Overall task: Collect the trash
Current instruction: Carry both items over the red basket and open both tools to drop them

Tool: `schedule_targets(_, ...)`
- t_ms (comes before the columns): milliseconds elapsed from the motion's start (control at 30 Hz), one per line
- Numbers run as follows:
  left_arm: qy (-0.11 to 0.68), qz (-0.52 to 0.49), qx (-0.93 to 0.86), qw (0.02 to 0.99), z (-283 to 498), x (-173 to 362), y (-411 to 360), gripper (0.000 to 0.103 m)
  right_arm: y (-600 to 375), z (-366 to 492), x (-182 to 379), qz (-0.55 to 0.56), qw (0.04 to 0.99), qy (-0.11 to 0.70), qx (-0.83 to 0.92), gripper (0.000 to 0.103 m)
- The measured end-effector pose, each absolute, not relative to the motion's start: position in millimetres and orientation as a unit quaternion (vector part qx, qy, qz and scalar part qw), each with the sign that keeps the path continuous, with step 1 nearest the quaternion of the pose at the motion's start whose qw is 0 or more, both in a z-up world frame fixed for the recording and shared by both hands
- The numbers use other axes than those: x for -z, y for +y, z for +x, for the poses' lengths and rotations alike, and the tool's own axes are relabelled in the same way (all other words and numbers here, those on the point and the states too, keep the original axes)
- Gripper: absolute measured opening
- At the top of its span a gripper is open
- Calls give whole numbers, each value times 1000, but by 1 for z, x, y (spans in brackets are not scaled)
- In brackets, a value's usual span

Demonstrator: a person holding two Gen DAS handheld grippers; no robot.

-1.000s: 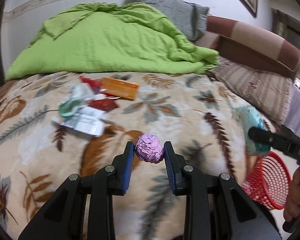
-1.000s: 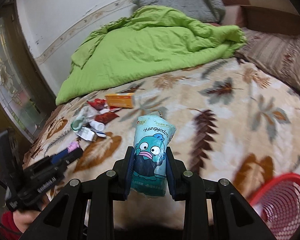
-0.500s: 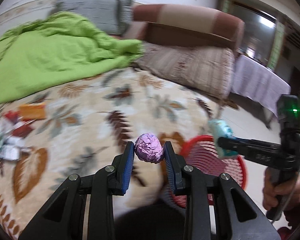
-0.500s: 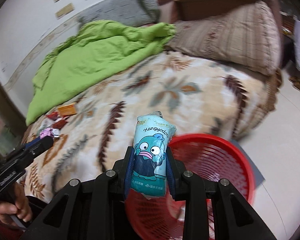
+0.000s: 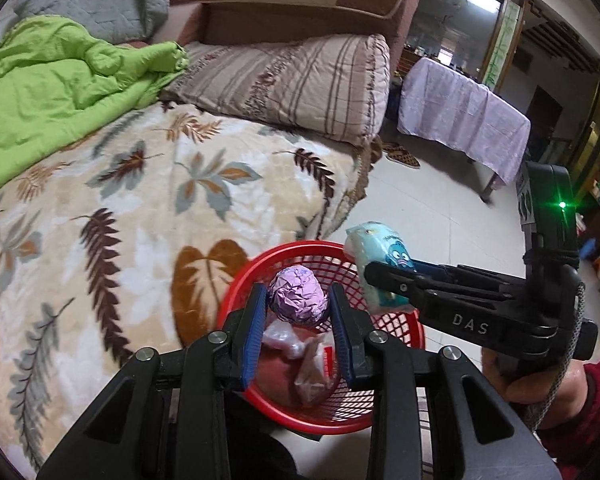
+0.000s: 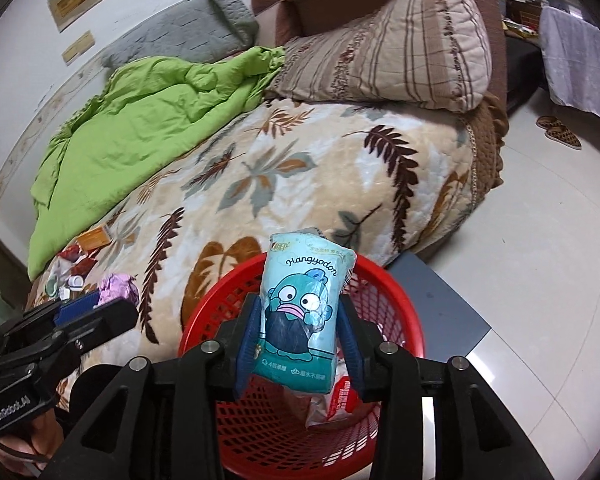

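The foil ball [image 5: 297,295] is sitting pinched in the left claw [image 5: 298,304] directly over the red basket [image 5: 408,330], and the tissue pack [image 6: 305,314] is being held in the right claw [image 6: 300,332] above the same basket's far rim. A second ago both claws were hanging over the bed [image 5: 148,208] with the basket off to the side; now they are hovering over its mouth, so both pieces are probably ready to drop. Inside the basket, a few wrappers [image 5: 300,354] are already lying. More litter [image 6: 76,268] is waiting on the bed well left of the basket, near the green quilt [image 6: 140,132]. Nothing is blocking the basket, though the claws are crowding each other above it.
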State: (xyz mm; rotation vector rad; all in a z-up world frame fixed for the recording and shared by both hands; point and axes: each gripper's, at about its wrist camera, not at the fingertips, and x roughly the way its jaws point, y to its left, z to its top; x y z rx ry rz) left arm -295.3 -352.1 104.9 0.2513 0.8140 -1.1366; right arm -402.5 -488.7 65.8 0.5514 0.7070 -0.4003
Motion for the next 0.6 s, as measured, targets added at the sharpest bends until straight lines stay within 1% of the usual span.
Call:
schedule_targets(33, 376, 113, 521, 758, -295, -104, -353, 37, -490, -403, -66, 265, 881, 339, 195, 49)
schedule_targets(67, 378, 108, 519, 759, -295, -105, -351, 44, -490, -403, -68, 262, 882, 338, 197, 50)
schedule_targets(100, 378, 105, 519, 759, -294, -106, -350, 49, -489, -404, -69, 258, 884, 336, 199, 50)
schedule_targets(167, 378, 101, 515, 763, -292, -107, -347, 52, -488, -404, -71, 253, 887, 332, 200, 50)
schedule_targets(300, 378, 96, 509, 768, -288, -109, -341, 53, -485, -400, -75, 250, 889, 329, 199, 52)
schedule_targets(467, 365, 95, 491, 785, -281, -113, -323, 58, -474, -388, -77, 238, 893, 333, 189, 57)
schedule_targets(600, 366, 82, 475, 796, -271, -116, -307, 60, -457, -377, -82, 213, 900, 337, 175, 64)
